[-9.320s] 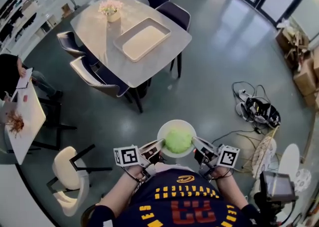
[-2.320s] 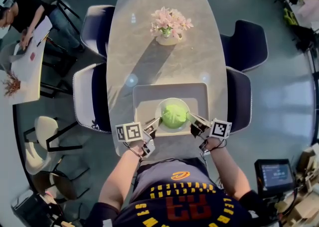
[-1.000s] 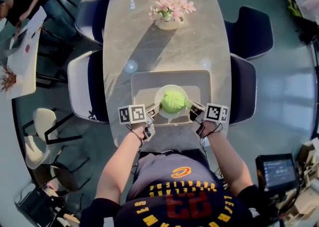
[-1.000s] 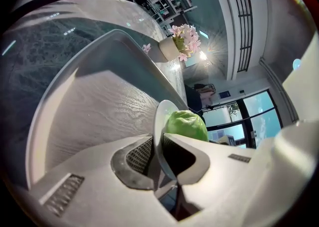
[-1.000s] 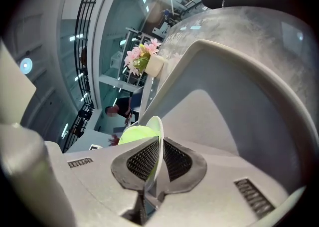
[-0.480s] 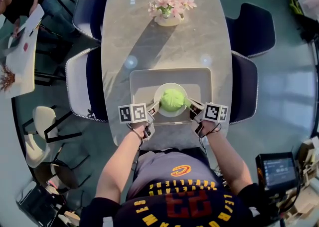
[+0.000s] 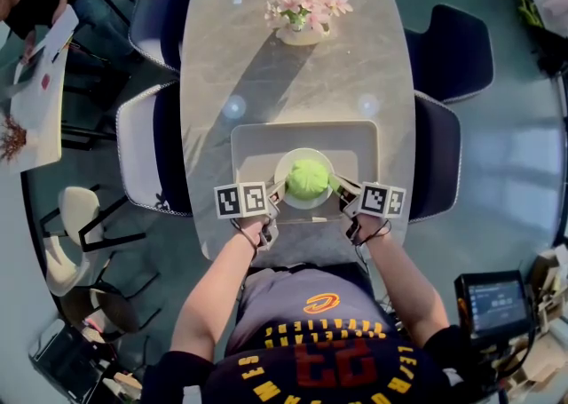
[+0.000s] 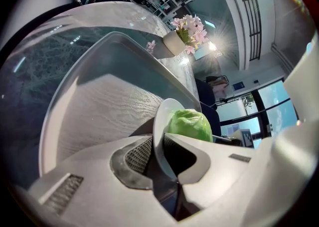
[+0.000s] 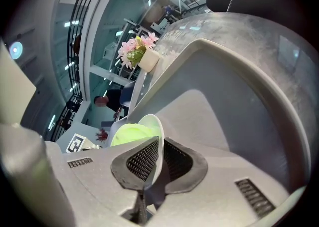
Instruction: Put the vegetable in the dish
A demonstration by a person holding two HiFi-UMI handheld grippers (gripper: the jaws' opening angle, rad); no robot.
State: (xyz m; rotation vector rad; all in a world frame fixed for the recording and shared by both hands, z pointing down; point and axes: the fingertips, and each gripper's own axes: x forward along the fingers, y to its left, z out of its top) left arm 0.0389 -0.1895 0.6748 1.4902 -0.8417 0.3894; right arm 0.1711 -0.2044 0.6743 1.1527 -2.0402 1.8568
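Table (image 7: 293, 74): long, grey stone-patterned top; a person stands at its near end, both arms reaching over the edge.
Chairs (image 7: 160, 149): dark, pale-edged seats drawn up along both long sides.
Tray (image 7: 251, 140): pale, rectangular, with a raised rim, lying on the near part of the table.
Dish (image 7: 288, 167): round and white, over the middle of the tray, gripped at two opposite points of its rim. From this position it cannot be told whether its base touches the tray.
Left gripper (image 8: 159, 143): jaws drawn narrow, with the thin left edge of the dish pinched between the ribbed pads.
Right gripper (image 9: 160, 156): jaws likewise narrowed, clamped on the right edge of the dish.
Vegetable (image 7: 308, 178): round, pale green leafy head sitting in the centre of the dish, between the two grippers and just beyond their jaw tips; it is inside neither pair of jaws.
Flowers (image 7: 303, 7): pink blooms in a pale pot on the far half of the table, well apart from the tray.
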